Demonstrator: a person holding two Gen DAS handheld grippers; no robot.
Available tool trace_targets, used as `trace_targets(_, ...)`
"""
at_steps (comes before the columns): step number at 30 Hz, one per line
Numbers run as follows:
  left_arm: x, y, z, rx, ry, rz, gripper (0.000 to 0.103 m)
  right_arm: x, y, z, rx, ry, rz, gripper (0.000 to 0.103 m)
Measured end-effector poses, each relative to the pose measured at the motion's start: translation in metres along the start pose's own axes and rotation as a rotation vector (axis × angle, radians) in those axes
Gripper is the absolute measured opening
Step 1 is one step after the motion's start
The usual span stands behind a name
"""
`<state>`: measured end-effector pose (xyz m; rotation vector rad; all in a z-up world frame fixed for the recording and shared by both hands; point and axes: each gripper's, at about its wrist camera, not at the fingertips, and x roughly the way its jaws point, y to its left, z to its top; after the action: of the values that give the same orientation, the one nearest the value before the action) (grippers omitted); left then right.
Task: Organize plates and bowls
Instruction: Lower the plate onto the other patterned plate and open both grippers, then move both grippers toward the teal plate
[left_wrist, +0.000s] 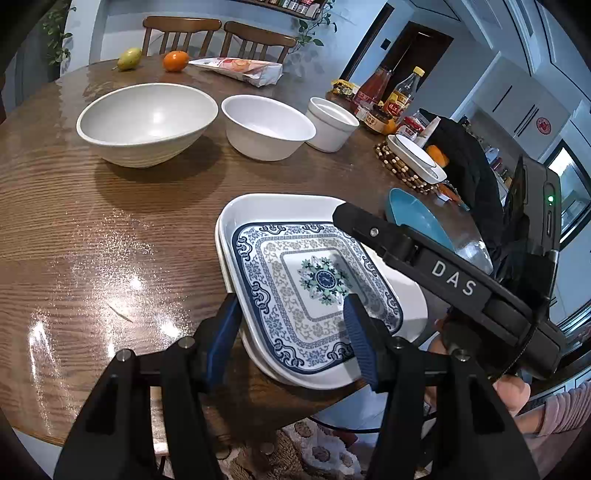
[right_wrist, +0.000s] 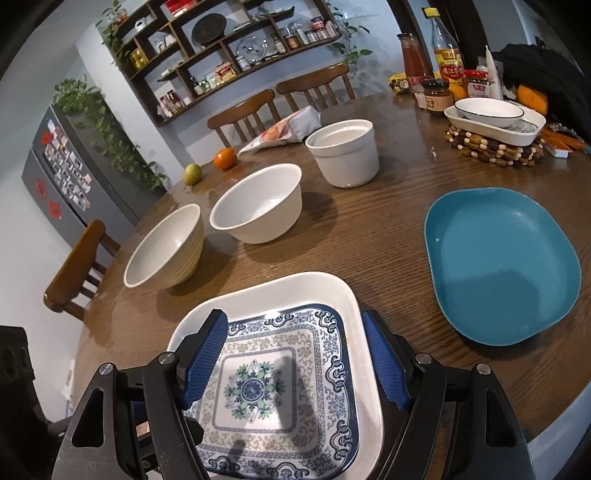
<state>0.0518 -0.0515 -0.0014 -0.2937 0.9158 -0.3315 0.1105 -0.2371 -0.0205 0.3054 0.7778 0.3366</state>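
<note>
- Patterned plate (left_wrist: 314, 291) sits nested in white dish (left_wrist: 258, 210), stacked to save table (left_wrist: 92, 229) room.
- Left tool (left_wrist: 291, 332) half-open, holding nothing.
- Right tool (right_wrist: 295, 354) wide open, empty, above that stack.

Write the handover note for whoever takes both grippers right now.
Left gripper: open, jaws astride the near edge of the patterned plate, not pressing.
Right gripper: open wide, over the same plate, holding nothing.
Done: patterned plate sits nested in the white square plate at the table's near edge.
Left: blue plate lies alone to the right; three white bowls, large, medium and small, stand apart in a row behind, unstacked.
</note>
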Motion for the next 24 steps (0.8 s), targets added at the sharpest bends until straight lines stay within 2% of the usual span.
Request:
trace_targets(5,-0.003,0.005,0.000,-0.021,0.021,-0.052,0.065,0.000,0.001,0.001,0.001,0.002,0.011,0.077)
trace_targets(9,-0.010,0.004,0.000,-0.020,0.004,-0.068,0.072,0.000,0.000,0.001,-0.004,0.003,0.001,0.077)
trace_targets(15,-0.018,0.000,-0.001,0.002,-0.027,-0.061,0.073,-0.001,-0.003,0.002,-0.006,0.001,-0.001,0.077)
trace_targets(21,-0.022,0.003,-0.001,-0.001,-0.052,-0.010,0.075,-0.007,0.002,0.002,-0.030,-0.008,-0.019,0.077)
trace_targets(24,-0.024,0.007,-0.001,-0.009,-0.060,-0.012,0.075,-0.014,0.004,0.004,-0.038,-0.029,-0.024,0.077)
